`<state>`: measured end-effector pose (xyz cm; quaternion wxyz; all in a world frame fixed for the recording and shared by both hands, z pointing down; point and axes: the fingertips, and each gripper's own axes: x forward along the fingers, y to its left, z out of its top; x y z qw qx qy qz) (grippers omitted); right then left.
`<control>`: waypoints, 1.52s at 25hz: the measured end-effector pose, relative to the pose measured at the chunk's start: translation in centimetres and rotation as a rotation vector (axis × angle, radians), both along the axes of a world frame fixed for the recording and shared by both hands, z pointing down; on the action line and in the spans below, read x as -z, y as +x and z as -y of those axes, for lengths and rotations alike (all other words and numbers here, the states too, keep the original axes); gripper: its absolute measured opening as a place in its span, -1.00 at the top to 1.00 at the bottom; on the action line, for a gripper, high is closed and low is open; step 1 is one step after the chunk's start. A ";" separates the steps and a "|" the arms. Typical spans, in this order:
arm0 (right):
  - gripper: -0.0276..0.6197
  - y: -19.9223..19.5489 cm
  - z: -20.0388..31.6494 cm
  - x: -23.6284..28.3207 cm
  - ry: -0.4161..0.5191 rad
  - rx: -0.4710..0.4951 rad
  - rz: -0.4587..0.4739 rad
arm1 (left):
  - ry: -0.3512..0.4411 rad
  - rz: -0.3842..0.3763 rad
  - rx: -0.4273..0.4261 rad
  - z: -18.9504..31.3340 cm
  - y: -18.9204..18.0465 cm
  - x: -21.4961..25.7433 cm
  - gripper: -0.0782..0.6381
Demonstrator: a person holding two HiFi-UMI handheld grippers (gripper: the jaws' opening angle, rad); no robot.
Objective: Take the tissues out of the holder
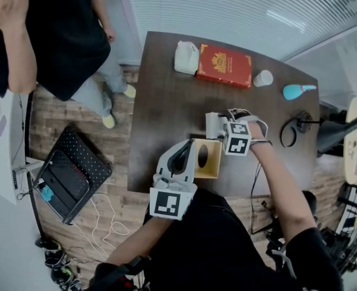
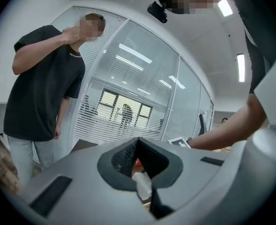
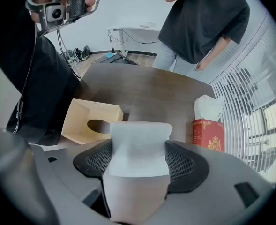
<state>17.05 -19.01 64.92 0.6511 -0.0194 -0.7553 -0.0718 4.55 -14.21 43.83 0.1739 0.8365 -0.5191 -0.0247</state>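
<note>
The wooden tissue holder (image 1: pixel 210 159) lies near the table's front edge, its oval opening facing up; it also shows in the right gripper view (image 3: pixel 93 121). My right gripper (image 1: pixel 222 123) hovers just behind it, shut on a folded stack of white tissues (image 1: pixel 212 125). In the right gripper view the tissues (image 3: pixel 140 142) fill the space between the pads of the right gripper (image 3: pixel 140 162). My left gripper (image 1: pixel 189 144) sits at the holder's left wall. In its own view the left gripper (image 2: pixel 138 159) has its jaws nearly together, with a strip of pale wood below them.
At the table's far edge stand a red box (image 1: pixel 224 65), a white tissue pack (image 1: pixel 186 57), a white cup (image 1: pixel 263 78) and a teal object (image 1: pixel 298 91). A black cable loop (image 1: pixel 289 132) lies at right. A person (image 1: pixel 57 35) stands left of the table.
</note>
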 end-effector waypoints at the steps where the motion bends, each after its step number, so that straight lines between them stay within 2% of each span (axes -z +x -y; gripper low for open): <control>1: -0.22 0.0 0.2 -0.1 0.001 0.001 -0.002 | -0.002 0.000 0.005 0.0 -0.1 0.0 0.79; 19: -0.22 -1.8 1.2 -2.4 -0.016 -0.006 -0.010 | -0.044 0.018 0.054 0.0 -2.1 -1.3 0.79; 38: -0.22 -1.8 2.8 -5.7 -0.009 -0.044 -0.013 | -0.086 0.025 0.087 0.3 -3.6 -2.3 0.79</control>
